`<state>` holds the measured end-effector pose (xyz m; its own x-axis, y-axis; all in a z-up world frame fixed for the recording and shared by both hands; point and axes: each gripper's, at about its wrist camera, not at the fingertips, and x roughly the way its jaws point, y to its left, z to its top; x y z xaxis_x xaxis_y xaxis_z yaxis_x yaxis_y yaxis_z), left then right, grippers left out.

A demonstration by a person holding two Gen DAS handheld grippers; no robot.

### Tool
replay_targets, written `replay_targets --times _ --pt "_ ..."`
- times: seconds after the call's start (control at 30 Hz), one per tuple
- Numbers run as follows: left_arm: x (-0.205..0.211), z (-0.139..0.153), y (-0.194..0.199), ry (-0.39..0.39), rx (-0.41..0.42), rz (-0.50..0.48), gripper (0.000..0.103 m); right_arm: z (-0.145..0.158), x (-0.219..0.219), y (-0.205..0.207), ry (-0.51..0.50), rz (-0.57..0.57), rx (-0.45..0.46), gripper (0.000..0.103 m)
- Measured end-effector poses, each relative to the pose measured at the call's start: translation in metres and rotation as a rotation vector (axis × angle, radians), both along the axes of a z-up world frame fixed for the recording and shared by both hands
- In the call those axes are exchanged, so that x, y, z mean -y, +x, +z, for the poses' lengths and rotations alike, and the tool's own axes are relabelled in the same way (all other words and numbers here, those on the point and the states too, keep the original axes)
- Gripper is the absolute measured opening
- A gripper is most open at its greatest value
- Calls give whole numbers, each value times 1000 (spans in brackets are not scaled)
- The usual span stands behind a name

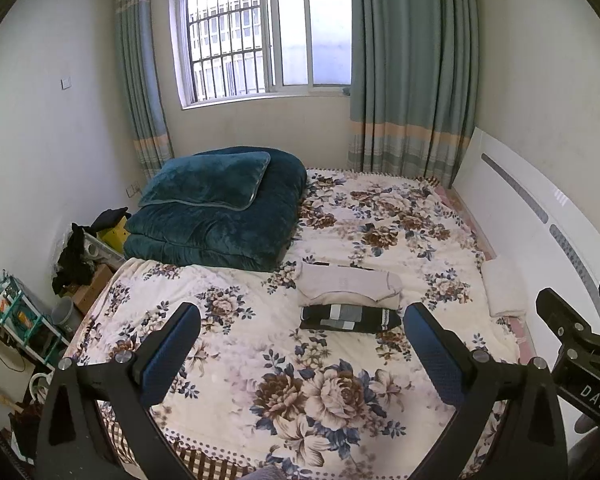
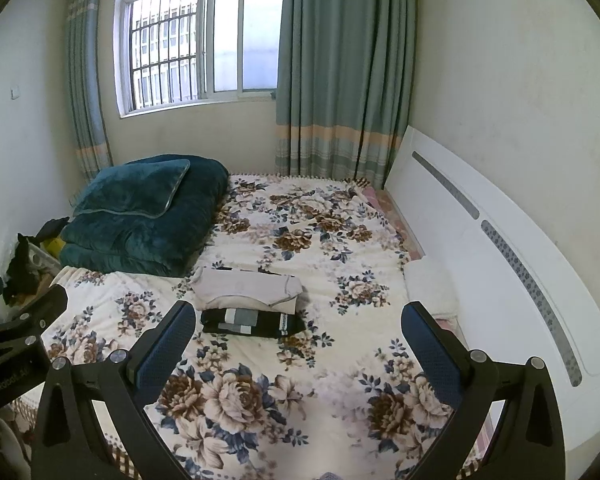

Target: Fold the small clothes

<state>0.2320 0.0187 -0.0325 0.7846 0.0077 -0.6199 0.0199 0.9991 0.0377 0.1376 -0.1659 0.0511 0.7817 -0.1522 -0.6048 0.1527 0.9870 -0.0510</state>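
A folded beige garment lies on the floral bedspread, with a folded black-and-grey patterned garment just in front of it. Both show in the right wrist view too: the beige one and the dark one. My left gripper is open and empty, held above the bed short of the two garments. My right gripper is open and empty, likewise short of them and a little to their right. The right gripper's body shows at the right edge of the left wrist view.
A folded dark teal quilt with a pillow lies at the bed's far left. A white headboard runs along the right, with a white folded towel beside it. Cluttered shelves and boxes stand left of the bed. Window and curtains behind.
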Motion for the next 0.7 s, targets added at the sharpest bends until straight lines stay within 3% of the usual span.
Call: replay_targets --times 0.7 --pt "6 5 -4 1 0 -2 103 0 -5 -1 3 7 -2 103"
